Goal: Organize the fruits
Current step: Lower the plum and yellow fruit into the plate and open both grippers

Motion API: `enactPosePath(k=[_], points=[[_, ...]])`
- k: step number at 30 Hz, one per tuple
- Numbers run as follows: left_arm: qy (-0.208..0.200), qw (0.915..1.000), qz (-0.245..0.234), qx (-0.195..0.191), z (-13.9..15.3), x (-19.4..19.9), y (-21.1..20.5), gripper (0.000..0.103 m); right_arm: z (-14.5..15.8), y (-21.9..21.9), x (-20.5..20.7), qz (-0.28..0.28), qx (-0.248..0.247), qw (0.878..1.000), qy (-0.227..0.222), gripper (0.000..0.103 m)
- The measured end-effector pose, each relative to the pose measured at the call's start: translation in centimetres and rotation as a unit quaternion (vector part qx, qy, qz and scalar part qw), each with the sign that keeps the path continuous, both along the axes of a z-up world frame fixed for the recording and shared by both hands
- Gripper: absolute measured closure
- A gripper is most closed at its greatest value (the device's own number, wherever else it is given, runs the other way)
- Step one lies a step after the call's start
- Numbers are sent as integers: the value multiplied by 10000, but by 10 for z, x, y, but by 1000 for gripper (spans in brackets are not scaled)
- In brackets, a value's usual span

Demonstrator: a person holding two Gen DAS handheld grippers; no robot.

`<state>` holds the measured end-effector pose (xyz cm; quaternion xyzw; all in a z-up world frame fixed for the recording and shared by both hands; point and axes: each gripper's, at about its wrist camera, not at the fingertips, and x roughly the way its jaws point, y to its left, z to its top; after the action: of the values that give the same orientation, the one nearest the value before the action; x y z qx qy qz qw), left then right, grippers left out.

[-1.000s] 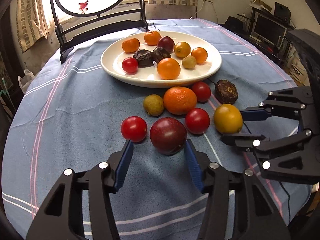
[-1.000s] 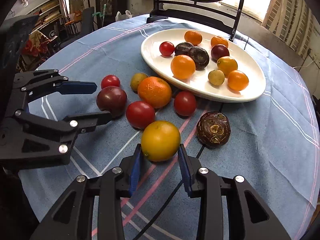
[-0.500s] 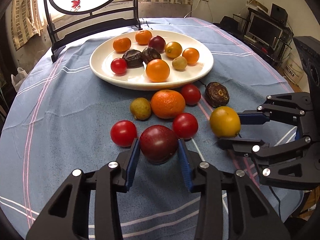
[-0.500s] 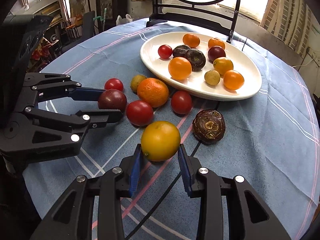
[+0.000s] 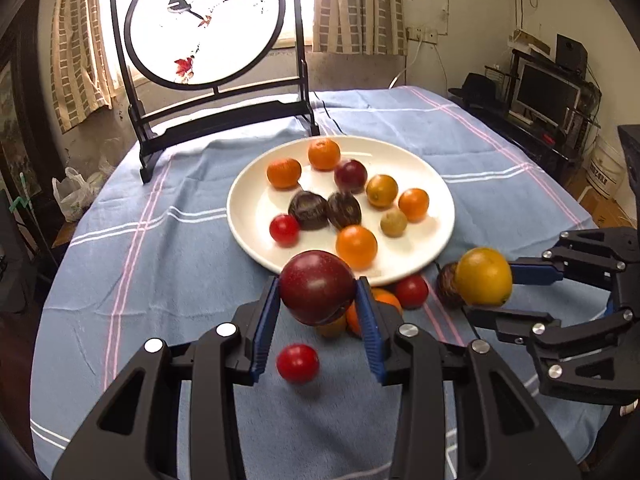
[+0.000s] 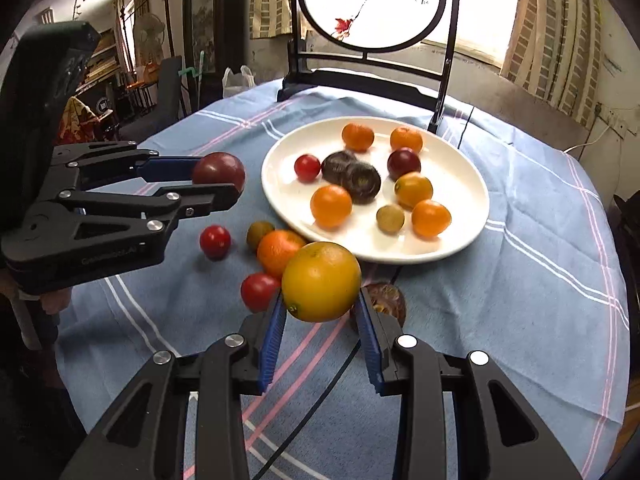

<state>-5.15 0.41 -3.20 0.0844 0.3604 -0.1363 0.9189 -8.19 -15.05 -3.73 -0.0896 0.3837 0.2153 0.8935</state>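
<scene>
A dark red plum [image 5: 316, 286] hangs above the blue cloth with my left gripper [image 5: 316, 292] shut on it; the right wrist view shows both, plum [image 6: 218, 171] and left gripper [image 6: 224, 186]. My right gripper [image 6: 321, 300] is shut on a yellow-orange citrus [image 6: 320, 280], also lifted off the cloth, and seen from the left as gripper [image 5: 494, 292] and citrus [image 5: 482, 276]. Beyond both stands a white plate [image 5: 420, 172] with several fruits. Loose on the cloth lie a tangerine [image 6: 276, 250], two red tomatoes [image 6: 215, 241] [image 6: 258, 291], a small greenish fruit [image 6: 259, 233] and a brown wrinkled fruit [image 6: 386, 300].
A round painted screen on a black stand [image 5: 204, 20] rises behind the plate at the table's far edge. A black cable [image 6: 320, 392] runs across the cloth under my right gripper. Shelves with a monitor [image 5: 548, 92] stand to the right of the table.
The left gripper shut on the plum, which it straddled open a second ago. Both grippers then rose with their fruit off the cloth, and the views tilted up toward the screen.
</scene>
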Motion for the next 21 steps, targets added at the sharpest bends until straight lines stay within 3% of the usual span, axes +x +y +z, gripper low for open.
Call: enactPosePath(k=[8,21], points=[[-386,9986,362,-59,30,40,-8,65,31,-14,36,-286,358,9983,-363,67],[-414,9977,529,128,23,90,-25,65,38,-21,88,-494,685,9955,-429,67]])
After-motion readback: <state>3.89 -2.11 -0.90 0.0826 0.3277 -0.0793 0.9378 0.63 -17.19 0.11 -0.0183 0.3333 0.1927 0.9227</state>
